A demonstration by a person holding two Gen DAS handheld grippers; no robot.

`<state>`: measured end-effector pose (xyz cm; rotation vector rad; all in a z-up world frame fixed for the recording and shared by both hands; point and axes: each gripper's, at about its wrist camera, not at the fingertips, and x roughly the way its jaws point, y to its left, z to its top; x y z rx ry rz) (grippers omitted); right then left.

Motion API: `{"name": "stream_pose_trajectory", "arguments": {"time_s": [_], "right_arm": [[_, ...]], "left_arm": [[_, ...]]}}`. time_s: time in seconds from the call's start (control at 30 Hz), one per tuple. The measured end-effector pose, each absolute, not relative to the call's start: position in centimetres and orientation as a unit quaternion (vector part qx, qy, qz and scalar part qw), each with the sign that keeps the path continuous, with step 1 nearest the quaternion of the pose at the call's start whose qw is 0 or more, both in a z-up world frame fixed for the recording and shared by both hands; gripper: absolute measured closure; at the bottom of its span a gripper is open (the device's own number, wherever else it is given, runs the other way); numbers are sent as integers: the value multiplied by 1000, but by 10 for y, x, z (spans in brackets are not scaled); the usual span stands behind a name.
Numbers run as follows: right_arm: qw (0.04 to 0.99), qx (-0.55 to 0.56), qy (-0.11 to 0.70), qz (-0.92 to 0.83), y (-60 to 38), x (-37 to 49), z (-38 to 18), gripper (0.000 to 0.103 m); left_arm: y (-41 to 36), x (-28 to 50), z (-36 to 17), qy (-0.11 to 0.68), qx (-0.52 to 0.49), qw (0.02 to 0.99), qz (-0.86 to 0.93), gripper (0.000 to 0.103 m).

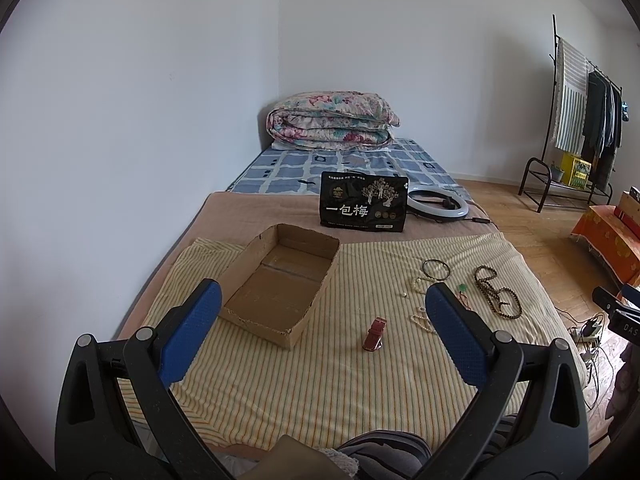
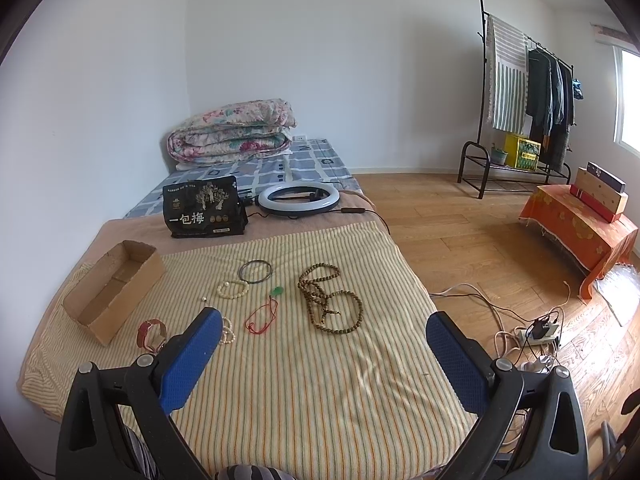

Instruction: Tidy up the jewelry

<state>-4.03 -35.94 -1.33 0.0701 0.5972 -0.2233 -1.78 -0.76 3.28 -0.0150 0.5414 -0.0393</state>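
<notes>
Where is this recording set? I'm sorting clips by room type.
Most likely a bedroom: a low bed with a folded floral quilt against the wall, and a clothes rack of hanging garments on the wooden floor.

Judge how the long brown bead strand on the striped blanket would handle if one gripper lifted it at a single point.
The brown bead strand lies in loose overlapping loops, so it is probably floppy and would hang and swing. The many round beads look hard, so the fingers may slip unless they pinch across the cord. On the soft striped blanket it would likely drag, not roll.
</notes>
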Motion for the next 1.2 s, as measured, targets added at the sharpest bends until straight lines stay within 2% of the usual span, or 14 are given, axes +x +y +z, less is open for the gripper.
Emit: {"name": "stream_pose_trajectory", "arguments": {"time_s": [0.57,1.1,1.13,1.2], "right_arm": [[945,44,302,-116,-368,-37,-24,0],[937,45,333,-100,-383,-1,-59,0],[937,42,334,-93,-382,3,-62,0],[938,34,338,-71,-376,13,-69,0]], "left_arm": [[-16,-12,29,273,0,962,-28,0],[-21,50,-42,349,-1,934,-77,0],[-23,53,-48,353,1,932,-80,0],[-27,59,-58,361,5,928,-92,9]]}}
